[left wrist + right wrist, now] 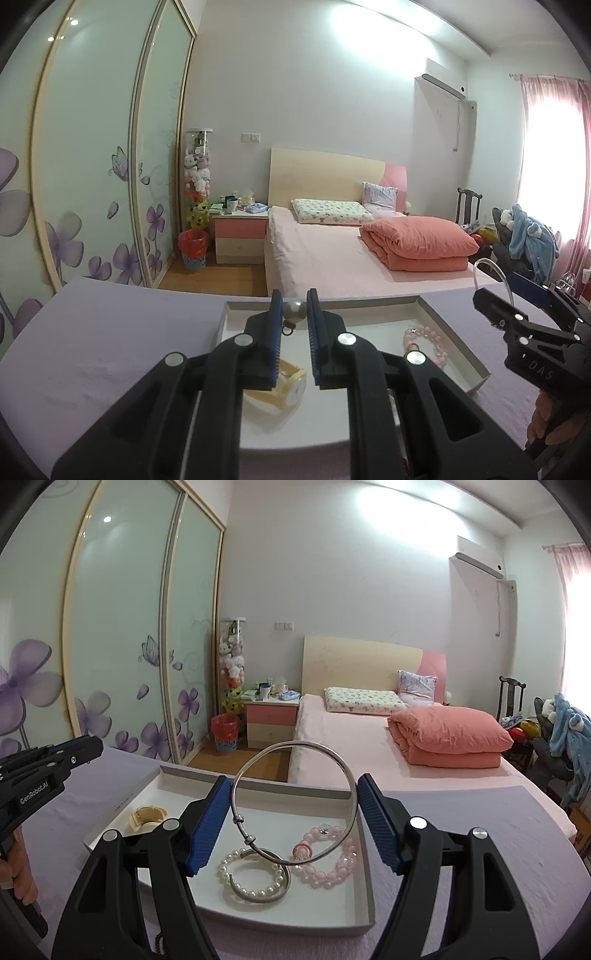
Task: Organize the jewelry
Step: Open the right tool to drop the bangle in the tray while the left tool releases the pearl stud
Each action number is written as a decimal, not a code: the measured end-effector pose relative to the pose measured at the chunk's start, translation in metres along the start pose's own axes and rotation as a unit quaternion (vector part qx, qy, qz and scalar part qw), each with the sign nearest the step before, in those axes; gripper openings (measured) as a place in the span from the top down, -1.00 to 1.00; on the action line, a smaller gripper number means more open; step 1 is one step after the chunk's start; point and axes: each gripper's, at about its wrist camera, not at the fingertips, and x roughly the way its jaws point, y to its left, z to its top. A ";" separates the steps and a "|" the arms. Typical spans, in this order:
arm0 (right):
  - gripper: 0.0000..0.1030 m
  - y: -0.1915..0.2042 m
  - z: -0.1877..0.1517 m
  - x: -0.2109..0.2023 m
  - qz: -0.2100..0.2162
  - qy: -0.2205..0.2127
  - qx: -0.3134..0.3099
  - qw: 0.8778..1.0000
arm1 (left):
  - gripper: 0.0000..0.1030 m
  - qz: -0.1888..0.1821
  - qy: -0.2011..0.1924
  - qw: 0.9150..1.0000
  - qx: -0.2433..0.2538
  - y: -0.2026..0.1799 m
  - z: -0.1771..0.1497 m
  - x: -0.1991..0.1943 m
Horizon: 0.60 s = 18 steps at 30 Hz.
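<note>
The job looked well under way but not finished — most pieces already lay in the white tray [177,775] on the purple-covered tabletop [498,834], while two were in the grippers above it.

At the tray's left end lay a cream watch [144,816]. Over that end the left gripper [294,314] had its jaws closed to a narrow gap, pinching a grey pearl bead [294,312] with a small loop hanging under it; the bead was up off the tray floor, so I judged it had yet to be set down.

Further right in the tray sat a white pearl bracelet [251,877] lying over a plain silver cuff [264,895], and just beside them a pink bead bracelet [328,856] with a small pink ring [301,849] inside its loop.

The right gripper [293,819] stood wide, its jaws bracing a big silver bangle [295,801] from both sides. The bangle tilted upright above the pearls and pink beads; whether its lower edge touched them I could not tell. Placing bead and bangle seemed all that remained.
</note>
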 end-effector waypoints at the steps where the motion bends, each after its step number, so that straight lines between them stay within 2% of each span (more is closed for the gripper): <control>1: -0.36 0.002 -0.002 0.005 0.002 0.005 -0.001 1.000 | 0.73 -0.001 0.002 1.000 0.000 0.000 -0.001 0.005; 10: -0.36 0.003 -0.022 0.038 0.004 0.047 0.009 0.999 | 0.73 -0.005 0.020 1.000 0.000 -0.003 -0.015 0.041; 18: -0.37 0.006 -0.030 0.049 0.011 0.066 0.015 0.998 | 0.73 -0.006 0.035 0.999 -0.001 0.001 -0.026 0.062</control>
